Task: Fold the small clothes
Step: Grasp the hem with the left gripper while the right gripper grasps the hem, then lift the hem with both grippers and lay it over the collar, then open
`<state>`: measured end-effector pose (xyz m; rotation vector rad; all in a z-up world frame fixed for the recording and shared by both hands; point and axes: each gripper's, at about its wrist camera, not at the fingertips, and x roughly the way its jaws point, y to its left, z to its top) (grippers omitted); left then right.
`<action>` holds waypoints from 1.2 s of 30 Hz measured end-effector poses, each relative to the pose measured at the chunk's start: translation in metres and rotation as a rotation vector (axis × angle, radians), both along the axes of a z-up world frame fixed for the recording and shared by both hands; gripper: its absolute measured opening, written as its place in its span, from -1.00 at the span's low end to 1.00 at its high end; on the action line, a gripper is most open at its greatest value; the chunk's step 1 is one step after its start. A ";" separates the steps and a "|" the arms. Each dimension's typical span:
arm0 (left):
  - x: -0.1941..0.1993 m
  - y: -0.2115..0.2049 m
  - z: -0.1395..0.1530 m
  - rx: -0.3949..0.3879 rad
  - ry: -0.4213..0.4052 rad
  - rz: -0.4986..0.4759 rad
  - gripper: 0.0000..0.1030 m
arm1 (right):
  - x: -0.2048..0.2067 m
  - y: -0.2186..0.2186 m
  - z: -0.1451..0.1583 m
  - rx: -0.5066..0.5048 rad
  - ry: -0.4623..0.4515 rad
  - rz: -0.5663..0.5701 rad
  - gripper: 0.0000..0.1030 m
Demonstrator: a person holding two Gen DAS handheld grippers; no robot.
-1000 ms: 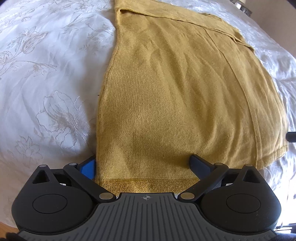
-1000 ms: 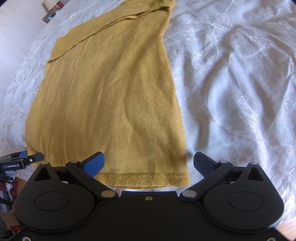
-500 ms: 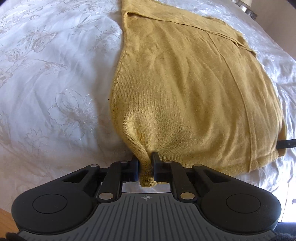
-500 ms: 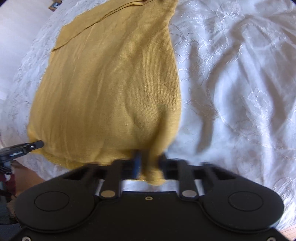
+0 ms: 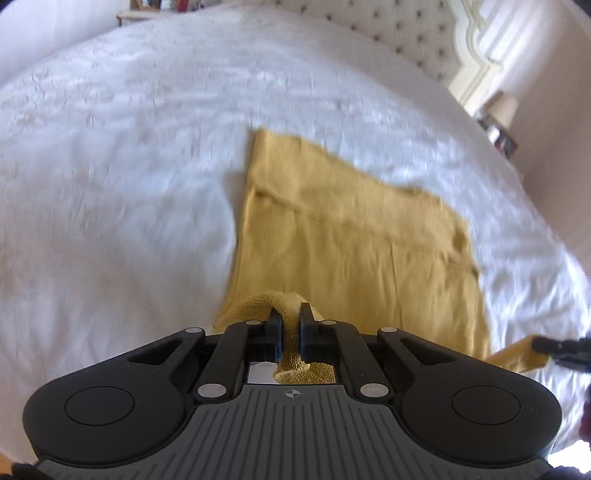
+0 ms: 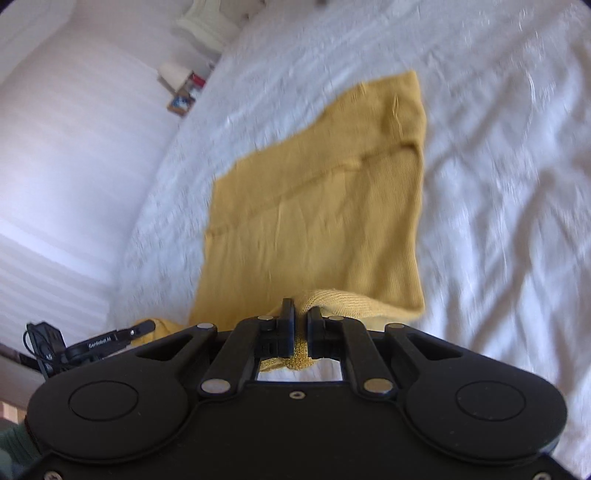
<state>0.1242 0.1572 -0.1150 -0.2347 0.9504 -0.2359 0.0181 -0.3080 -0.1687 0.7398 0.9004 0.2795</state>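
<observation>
Where the white embroidered bedspread (image 5: 110, 184) covers the bed, it fills nearly the whole of both views, creased and sunlit, with a tufted headboard (image 5: 388, 29) at about 1 o'clock in the left wrist view and a small lamp (image 5: 504, 107) on a bedside stand at 2 o'clock beside a pale wall. The mustard knit garment (image 5: 351, 251) lies on the bedspread, its far part flat, reaching from the centre toward 12 o'clock, while its near edge is raised off the bed. The left gripper (image 5: 291, 325) has its fingers closed tight on the near-left corner of the ribbed hem — the cloth bunches over and between them. The right gripper (image 6: 301, 325) likewise pinches the near-right corner, a fold of hem squeezed between its closed fingers. In the left wrist view the other gripper's tip shows at 3 o'clock, holding its corner; both views are blurred.
</observation>
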 end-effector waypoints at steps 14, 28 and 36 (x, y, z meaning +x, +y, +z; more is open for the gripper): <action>0.132 -0.031 0.020 -0.032 -0.121 0.010 -0.85 | 0.119 -0.031 0.000 -0.064 -0.083 -0.136 -0.73; 0.219 -0.040 -0.019 -0.029 -0.059 0.029 -0.84 | 0.209 -0.037 -0.034 -0.133 0.024 -0.186 -0.72; 0.253 -0.041 -0.052 0.007 0.000 0.058 -0.84 | 0.240 -0.044 -0.059 -0.155 0.079 -0.194 -0.72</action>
